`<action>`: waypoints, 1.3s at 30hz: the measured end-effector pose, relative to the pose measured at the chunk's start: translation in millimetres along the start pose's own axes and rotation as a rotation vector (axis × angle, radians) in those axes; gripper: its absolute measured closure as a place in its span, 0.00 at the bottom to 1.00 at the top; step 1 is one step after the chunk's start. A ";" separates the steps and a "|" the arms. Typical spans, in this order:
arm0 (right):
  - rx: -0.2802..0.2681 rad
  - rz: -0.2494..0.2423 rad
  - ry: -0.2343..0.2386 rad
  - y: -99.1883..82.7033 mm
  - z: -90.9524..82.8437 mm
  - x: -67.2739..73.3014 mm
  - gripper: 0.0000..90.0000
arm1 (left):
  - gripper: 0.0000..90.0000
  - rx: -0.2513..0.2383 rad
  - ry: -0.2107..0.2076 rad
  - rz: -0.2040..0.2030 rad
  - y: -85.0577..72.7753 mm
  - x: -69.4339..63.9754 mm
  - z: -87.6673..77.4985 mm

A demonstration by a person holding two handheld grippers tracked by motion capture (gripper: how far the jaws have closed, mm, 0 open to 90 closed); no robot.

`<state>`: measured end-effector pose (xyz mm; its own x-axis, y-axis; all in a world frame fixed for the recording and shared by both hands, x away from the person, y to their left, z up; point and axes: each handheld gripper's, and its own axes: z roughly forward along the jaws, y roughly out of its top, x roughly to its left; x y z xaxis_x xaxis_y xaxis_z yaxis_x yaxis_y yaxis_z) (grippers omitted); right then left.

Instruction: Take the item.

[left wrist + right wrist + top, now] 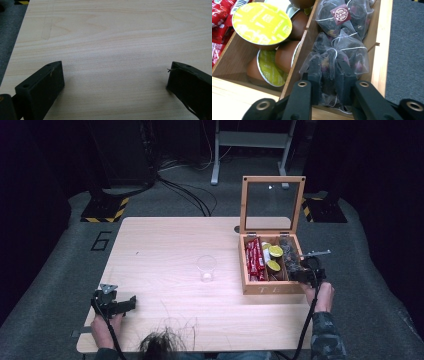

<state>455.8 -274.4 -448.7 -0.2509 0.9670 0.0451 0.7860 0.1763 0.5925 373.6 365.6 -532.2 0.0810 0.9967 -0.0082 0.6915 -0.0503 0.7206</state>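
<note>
Right gripper (327, 75) pinching a clear mesh tea bag (329, 62) of dark leaves and pink buds, in the right-hand compartment of the open wooden box (272, 287), yellow-lidded brown capsules (262, 23) alongside, left gripper (115, 77) spread wide over bare table (112, 37).

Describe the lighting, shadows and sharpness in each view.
High view: dark surroundings, a bright washed-out patch on the table around the clear glass, overall soft. Left gripper view: even light, soft shadows beside the open left gripper, wood grain fairly sharp. Right gripper view: tea bags and yellow-lidded capsules well lit, right gripper slightly soft.
</note>
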 end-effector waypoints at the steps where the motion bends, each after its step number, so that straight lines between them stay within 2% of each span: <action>1: 0.000 0.003 0.003 -0.1 -0.2 0.4 0.87 | 0.01 0.000 0.000 0.001 0.0 0.0 0.0; 5: -0.025 -0.013 0.012 -0.3 -2.6 -0.2 0.90 | 0.01 0.000 0.000 0.001 0.0 0.0 0.0; 9: -0.031 0.001 0.020 -0.9 -5.3 1.5 0.91 | 0.01 0.000 0.000 -0.001 0.0 0.0 0.0; 10: -0.050 -0.021 0.020 -0.7 -6.7 0.3 0.91 | 0.01 -0.001 0.000 -0.001 0.0 0.0 0.1; 17: -0.090 -0.030 0.015 1.8 -18.4 2.8 0.92 | 0.01 0.000 0.000 0.000 0.0 0.0 0.0; 21: -0.096 -0.022 0.012 3.3 -24.1 4.5 0.92 | 0.01 0.000 0.000 0.001 0.0 0.0 0.0; 32: -0.126 -0.041 0.013 6.5 -32.7 4.8 0.92 | 0.01 0.000 0.000 0.000 0.0 0.0 0.0; 34: -0.125 -0.026 0.011 7.2 -35.1 5.9 0.92 | 0.01 0.000 0.000 0.001 0.0 0.0 0.0; 39: -0.141 -0.043 0.015 10.2 -42.1 7.3 0.92 | 0.01 -0.001 0.000 -0.001 0.0 -0.1 0.0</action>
<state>438.2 -273.3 -408.5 -0.2922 0.9559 0.0288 0.6875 0.1891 0.7011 373.6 365.6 -532.2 0.0805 0.9967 -0.0085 0.6910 -0.0496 0.7212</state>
